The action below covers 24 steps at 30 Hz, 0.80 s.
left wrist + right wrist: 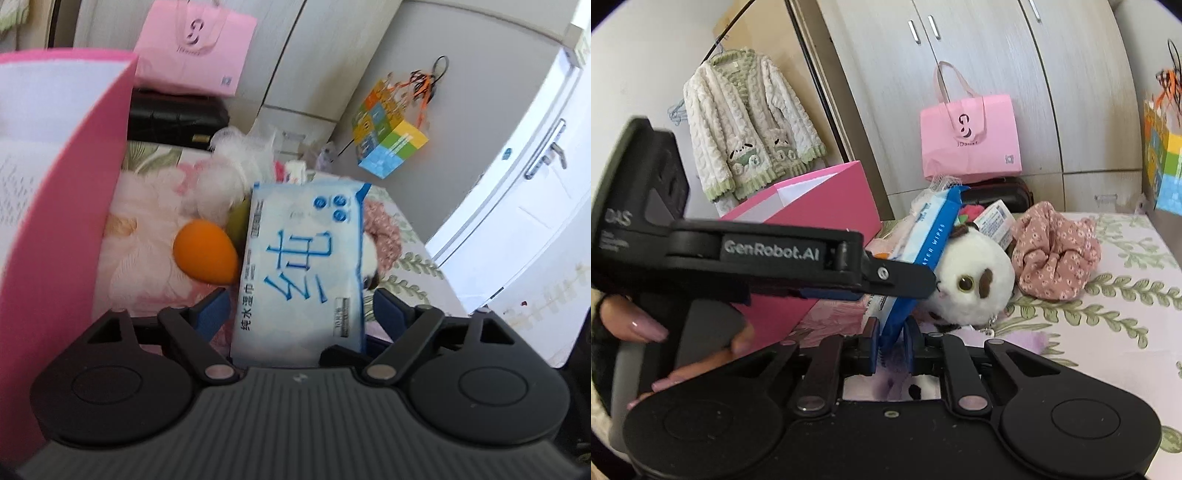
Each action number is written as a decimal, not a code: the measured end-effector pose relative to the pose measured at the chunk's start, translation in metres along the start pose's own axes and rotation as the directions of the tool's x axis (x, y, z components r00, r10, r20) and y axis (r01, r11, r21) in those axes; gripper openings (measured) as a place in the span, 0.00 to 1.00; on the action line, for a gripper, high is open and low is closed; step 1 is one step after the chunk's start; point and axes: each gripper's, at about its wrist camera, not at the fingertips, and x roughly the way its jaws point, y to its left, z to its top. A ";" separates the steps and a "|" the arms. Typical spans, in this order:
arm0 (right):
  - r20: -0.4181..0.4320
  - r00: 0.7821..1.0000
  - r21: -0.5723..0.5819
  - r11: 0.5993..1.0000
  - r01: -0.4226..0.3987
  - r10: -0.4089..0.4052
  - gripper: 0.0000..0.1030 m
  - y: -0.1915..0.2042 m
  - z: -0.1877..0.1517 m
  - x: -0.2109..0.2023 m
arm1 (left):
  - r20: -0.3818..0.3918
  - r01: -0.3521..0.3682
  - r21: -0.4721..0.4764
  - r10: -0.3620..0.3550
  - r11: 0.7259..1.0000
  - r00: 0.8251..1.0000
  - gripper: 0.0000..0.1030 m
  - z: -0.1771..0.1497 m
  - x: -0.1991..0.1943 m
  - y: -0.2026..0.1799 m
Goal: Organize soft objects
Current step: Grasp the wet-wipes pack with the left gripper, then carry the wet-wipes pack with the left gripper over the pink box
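Note:
A blue-and-white pack of wet wipes stands upright between my left gripper's wide-spread blue fingers, which do not touch it. In the right wrist view my right gripper is shut on the lower edge of the same pack, held edge-on. The left gripper's black body crosses that view from the left, its tip at the pack. An orange sponge egg, a white plush toy with brown patches and a pink floral scrunchie lie on the bed behind.
An open pink paper bag stands at the left on the floral bedspread. A smaller pink tote sits on a black case against the wardrobe. White fluffy items lie behind the pack. A colourful cube box hangs at the right.

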 end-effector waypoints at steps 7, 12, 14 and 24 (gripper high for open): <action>0.004 0.999 0.016 0.999 -0.034 0.033 0.15 -0.009 0.000 0.004 | -0.006 0.003 -0.054 -0.004 0.999 1.000 0.73 -0.011 0.009 0.004; 0.005 0.999 -0.001 0.999 -0.042 0.042 0.14 -0.007 -0.001 0.000 | 0.034 -0.044 -0.025 0.045 0.999 0.998 0.68 -0.015 -0.002 -0.008; 0.006 0.999 -0.004 0.999 -0.050 0.050 0.14 -0.007 0.000 -0.002 | 0.042 -0.057 -0.013 0.057 0.998 0.997 0.67 -0.015 -0.007 -0.012; 0.004 0.996 -0.024 0.995 -0.094 0.095 0.14 0.015 0.006 -0.027 | 0.041 -0.109 0.060 0.107 0.992 0.993 0.67 -0.015 -0.050 -0.031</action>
